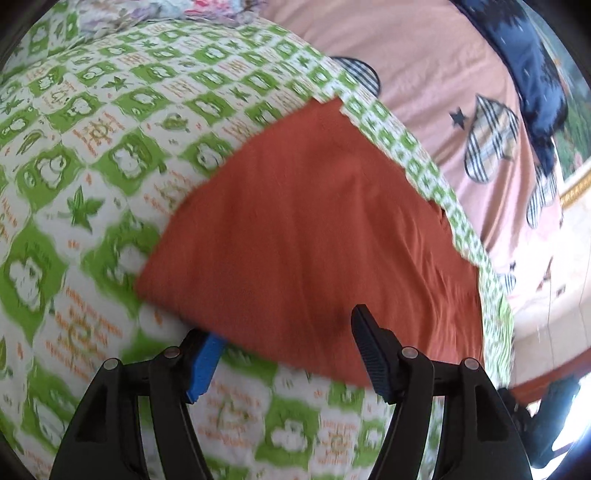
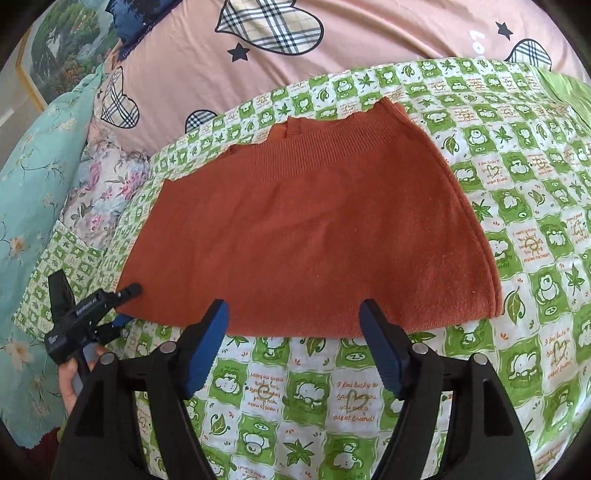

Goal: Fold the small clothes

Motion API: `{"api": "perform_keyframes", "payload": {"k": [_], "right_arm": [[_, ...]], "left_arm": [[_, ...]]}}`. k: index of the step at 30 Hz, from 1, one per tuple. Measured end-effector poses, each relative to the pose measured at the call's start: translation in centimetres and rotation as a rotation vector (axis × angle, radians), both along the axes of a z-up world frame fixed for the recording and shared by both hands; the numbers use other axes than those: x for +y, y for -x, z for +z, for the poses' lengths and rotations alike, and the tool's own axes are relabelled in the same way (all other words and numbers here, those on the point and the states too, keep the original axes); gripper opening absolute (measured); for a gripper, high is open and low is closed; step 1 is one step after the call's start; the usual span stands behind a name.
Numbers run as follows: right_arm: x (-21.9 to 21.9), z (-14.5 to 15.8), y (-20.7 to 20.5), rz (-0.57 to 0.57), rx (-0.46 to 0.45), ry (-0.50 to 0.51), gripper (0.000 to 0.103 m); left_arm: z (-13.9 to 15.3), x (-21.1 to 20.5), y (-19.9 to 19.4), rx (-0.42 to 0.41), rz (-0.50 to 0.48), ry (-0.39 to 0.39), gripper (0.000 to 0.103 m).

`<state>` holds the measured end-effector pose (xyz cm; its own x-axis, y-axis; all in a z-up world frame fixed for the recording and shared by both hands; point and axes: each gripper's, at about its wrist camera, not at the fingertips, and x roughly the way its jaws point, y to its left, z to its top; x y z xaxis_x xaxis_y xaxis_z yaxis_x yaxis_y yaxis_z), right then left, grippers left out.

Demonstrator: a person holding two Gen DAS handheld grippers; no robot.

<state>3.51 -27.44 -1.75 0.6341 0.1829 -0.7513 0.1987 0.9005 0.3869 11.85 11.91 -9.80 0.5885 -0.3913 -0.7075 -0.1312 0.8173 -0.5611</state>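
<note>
Folded rust sweater point(image 2: 306, 236), both tools point(image 2: 291, 350) agape

A bedroom in a home is shown. A bed is covered by a green-and-white patterned sheet point(image 2: 480, 155), spread beneath and ahead of the jaws. Beyond it, a pink quilt point(image 2: 369, 33) printed with plaid hearts is seen, and to the left a floral pillow point(image 2: 107, 184) is laid. A framed landscape picture point(image 2: 59, 55) is hung at the far left.
</note>
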Motion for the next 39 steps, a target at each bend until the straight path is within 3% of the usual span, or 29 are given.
{"api": "perform_keyframes", "payload": {"k": [4,5,8,9,13,19,22,25,30,32,34,36,37,38,39], "right_arm": [[0.2,0.7,-0.3,0.017,-0.014,0.003,0.097],[0.2,0.9,-0.3,0.015,-0.016,0.009,0.099],[-0.2,1.6,-0.4,0.045,-0.054,-0.003,0.101],[-0.4,1.7,-0.6,0.056,-0.062,-0.001,0.101],[-2.1,1.8,-1.7,0.071,-0.079,-0.019,0.101],[-6.0,1.6,-4.1,0.043,-0.075,-0.169,0.101],[-7.0,1.7,-6.1,0.088,-0.090,-0.232,0.101],[-6.2,1.2,-9.0,0.160,-0.052,-0.257,0.101],[-2.2,-1.1,-14.5,0.276,0.035,-0.260,0.100],[-0.3,-1.8,-17.1,0.325,0.047,-0.269,0.093],[1.3,-2.3,-19.4,0.356,0.057,-0.277,0.075],[3.0,-3.2,-21.9,0.398,0.085,-0.313,0.064],[3.5,-3.5,-22.6,0.401,0.096,-0.311,0.036],[3.8,-3.6,-23.1,0.390,0.102,-0.281,0.020],[3.7,-3.6,-23.3,0.382,0.104,-0.263,0.015]], "left_arm": [[0.2,0.4,-1.3,-0.019,0.039,-0.035,0.063],[0.4,0.3,-1.5,-0.022,0.044,-0.047,0.057],[1.1,-0.2,-2.0,-0.043,0.028,-0.077,0.017],[1.7,-0.6,-2.0,-0.059,0.022,-0.097,0.014],[5.1,-3.4,-1.6,-0.165,-0.028,-0.179,0.011],[9.4,-12.4,-1.4,-0.314,-0.271,-0.216,0.007],[8.5,-16.7,-1.5,-0.332,-0.364,-0.254,0.007],[5.6,-20.6,-2.0,-0.301,-0.446,-0.317,0.006],[3.1,-22.1,-1.7,-0.302,-0.486,-0.391,0.006],[3.2,-21.8,-1.7,-0.313,-0.491,-0.380,0.006],[3.4,-21.4,-1.6,-0.319,-0.498,-0.379,0.006],[3.4,-21.4,-1.8,-0.321,-0.509,-0.384,0.006],[3.4,-21.4,-1.7,-0.322,-0.511,-0.387,0.006],[3.4,-21.5,-1.7,-0.325,-0.517,-0.394,0.006],[3.5,-21.6,-1.7,-0.327,-0.519,-0.398,0.006]]}}
